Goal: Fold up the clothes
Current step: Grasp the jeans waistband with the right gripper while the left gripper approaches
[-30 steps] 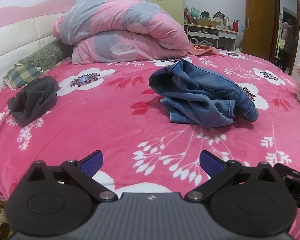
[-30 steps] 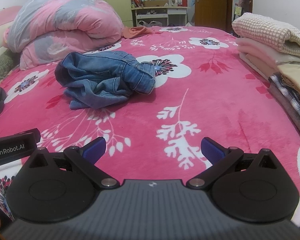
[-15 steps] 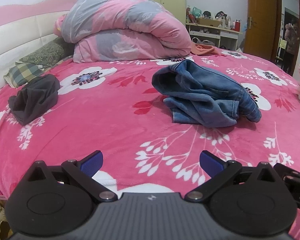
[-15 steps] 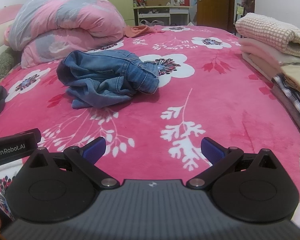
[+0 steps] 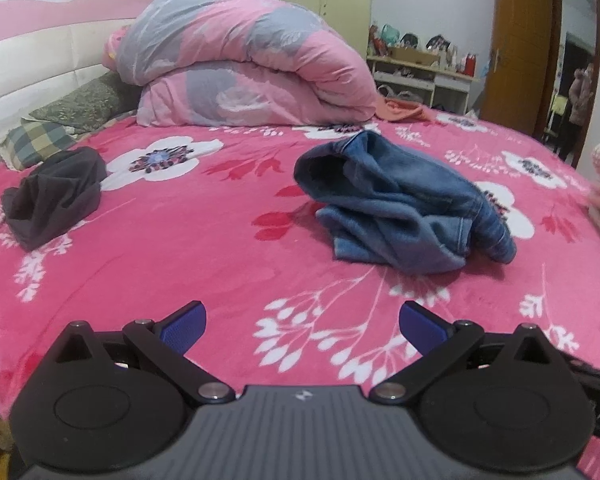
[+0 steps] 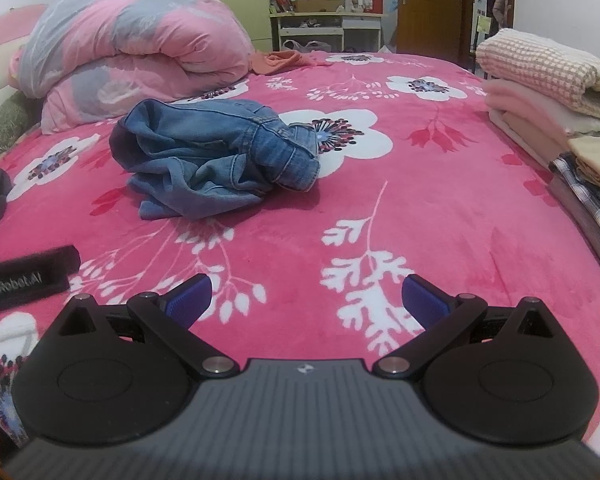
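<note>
Both wrist views have crept closer to the crumpled jeans point(image 5: 400, 208) over the last second — the denim now sits larger and lower in each picture, while the garment itself lies just as it did. It rests in a rumpled heap near the middle of the pink floral blanket point(image 5: 220, 264), one leg opening gaping toward the headboard side, the waistband bunched at the other end; nothing touches it.

The left gripper point(image 5: 302, 322) hangs above bare blanket short of the heap, jaws spread wide and holding nothing. The right gripper point(image 6: 306, 298) does the same, its blue pads well apart, empty, with the jeans ahead and to its left.

Further out, a dark grey garment point(image 5: 54, 196) lies crumpled near the left edge of the bed, also unfolded. A stack of folded clothes point(image 6: 552, 92) sits along the right edge — checked, beige and pink pieces laid flat on one another. A rolled duvet point(image 5: 240, 60) and pillows point(image 5: 60, 120) fill the head end.

Judging by this, part of the work is done: the stack is finished, the jeans are next, and the dark piece waits after that.
</note>
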`<action>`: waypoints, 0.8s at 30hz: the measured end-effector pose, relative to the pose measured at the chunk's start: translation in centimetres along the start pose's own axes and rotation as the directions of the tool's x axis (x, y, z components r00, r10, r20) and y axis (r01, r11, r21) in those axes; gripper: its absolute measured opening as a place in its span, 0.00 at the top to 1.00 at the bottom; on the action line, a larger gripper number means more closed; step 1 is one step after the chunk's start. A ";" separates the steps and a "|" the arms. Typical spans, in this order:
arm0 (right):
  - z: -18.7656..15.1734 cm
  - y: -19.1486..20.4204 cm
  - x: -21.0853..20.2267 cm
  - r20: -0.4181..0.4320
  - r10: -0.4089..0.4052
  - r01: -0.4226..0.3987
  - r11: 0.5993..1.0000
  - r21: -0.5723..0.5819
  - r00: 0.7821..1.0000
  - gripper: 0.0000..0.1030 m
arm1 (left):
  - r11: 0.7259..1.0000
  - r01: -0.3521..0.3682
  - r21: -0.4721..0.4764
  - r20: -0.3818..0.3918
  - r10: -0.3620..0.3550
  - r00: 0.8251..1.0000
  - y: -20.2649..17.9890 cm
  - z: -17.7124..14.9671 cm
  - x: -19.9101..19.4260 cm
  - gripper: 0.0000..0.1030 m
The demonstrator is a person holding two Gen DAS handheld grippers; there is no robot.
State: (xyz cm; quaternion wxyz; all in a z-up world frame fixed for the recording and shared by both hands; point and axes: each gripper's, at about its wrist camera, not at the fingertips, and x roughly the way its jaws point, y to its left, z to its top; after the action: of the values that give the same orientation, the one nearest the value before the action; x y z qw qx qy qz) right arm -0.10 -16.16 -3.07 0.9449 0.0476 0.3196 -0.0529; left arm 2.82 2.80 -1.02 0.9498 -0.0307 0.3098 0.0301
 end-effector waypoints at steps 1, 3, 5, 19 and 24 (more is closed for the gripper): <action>0.0 -0.1 0.3 0.005 0.005 -0.005 1.000 -0.004 1.000 0.01 | 1.000 0.013 0.003 0.007 -0.013 1.000 -0.1 0.1 0.3 0.00; 0.0 -0.5 0.9 0.022 0.018 -0.018 1.000 -0.013 1.000 0.01 | 0.999 0.040 0.014 0.021 -0.041 0.999 -0.2 0.4 0.9 0.00; 0.4 -1.3 1.7 0.047 0.045 -0.044 0.999 -0.013 0.998 0.01 | 0.997 0.066 0.031 0.036 -0.067 0.997 -0.5 0.6 1.5 0.00; 8.1 -7.7 17.5 0.079 0.436 -0.442 0.867 0.232 0.896 0.01 | 0.994 0.076 0.083 0.076 -0.083 0.994 -2.5 2.4 9.0 0.00; 8.5 -8.8 21.8 0.104 0.570 -0.564 0.741 0.364 0.815 0.03 | 0.995 0.081 0.064 0.084 -0.086 0.993 -2.4 1.8 10.0 0.05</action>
State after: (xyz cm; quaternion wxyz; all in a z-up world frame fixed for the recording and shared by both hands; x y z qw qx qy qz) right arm 21.10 -27.43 -10.09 0.8861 0.3242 0.2803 0.1766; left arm 12.16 0.91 -5.41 0.9632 -0.0135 0.2677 -0.0177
